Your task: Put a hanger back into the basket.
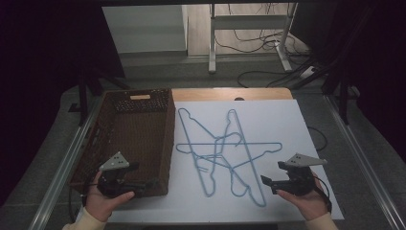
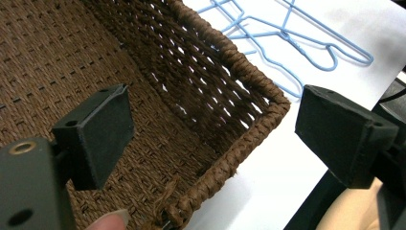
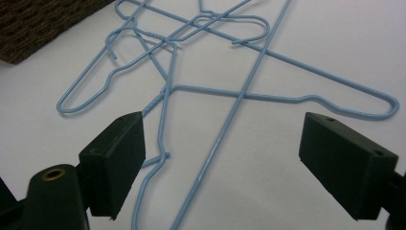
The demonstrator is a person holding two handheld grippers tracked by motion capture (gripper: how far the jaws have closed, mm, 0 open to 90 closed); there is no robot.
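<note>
Right tongs point(image 3: 218, 163) wide above perhaps three tangled hangers point(image 3: 210, 91)

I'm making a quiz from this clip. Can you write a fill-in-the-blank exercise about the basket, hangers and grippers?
1. The wire hangers are coloured ____.
2. The hangers lie tangled on a ____ sheet.
3. The left gripper hovers over the near corner of the woven ____.
4. The jaws of the right gripper stand ____.

Missing words: blue; white; basket; open

the hangers point(image 1: 225, 153) are thin blue coated wire, smooth and slightly glossy. the basket point(image 1: 165, 143) is rough brown woven fibre. the surface point(image 1: 297, 129) wears smooth matt white sheet. each claw point(image 3: 220, 167) looks matt black plastic.
</note>
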